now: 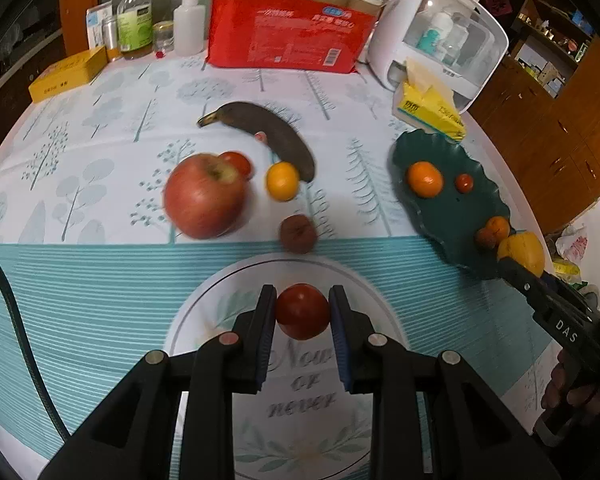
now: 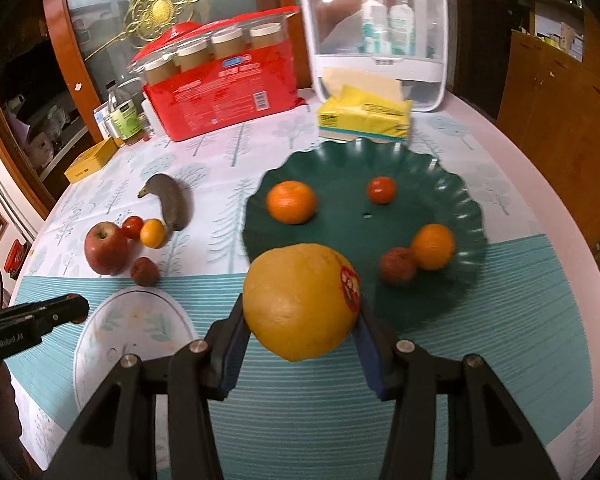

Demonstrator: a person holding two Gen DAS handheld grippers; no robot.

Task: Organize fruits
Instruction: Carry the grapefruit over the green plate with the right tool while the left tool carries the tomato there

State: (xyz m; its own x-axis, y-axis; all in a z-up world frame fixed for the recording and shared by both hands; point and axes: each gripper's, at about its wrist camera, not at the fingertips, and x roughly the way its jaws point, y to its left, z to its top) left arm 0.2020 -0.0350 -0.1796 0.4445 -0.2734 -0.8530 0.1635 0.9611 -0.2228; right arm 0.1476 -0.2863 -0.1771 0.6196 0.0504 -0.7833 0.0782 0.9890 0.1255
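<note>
My left gripper (image 1: 302, 308) is shut on a small red tomato (image 1: 302, 311), held above the white oval plate (image 1: 204, 300). My right gripper (image 2: 300, 320) is shut on a big yellow-orange citrus fruit (image 2: 300, 300) with a red sticker, held over the near rim of the dark green plate (image 2: 452, 208). That green plate holds two oranges (image 2: 291, 202), a small tomato (image 2: 381, 189) and a wrinkled brown fruit (image 2: 397, 266). On the cloth lie an apple (image 1: 204, 196), a tomato (image 1: 238, 162), a small orange (image 1: 282, 181), a blackened banana (image 1: 276, 134) and a brown wrinkled fruit (image 1: 298, 234).
At the back stand a red pack of jars (image 1: 292, 36), a white storage box (image 1: 440, 32), a yellow tissue pack (image 1: 428, 110), bottles (image 1: 134, 20) and a yellow box (image 1: 68, 74). Wooden cabinets (image 1: 560, 100) stand to the right. A hand (image 1: 572, 392) holds the right gripper.
</note>
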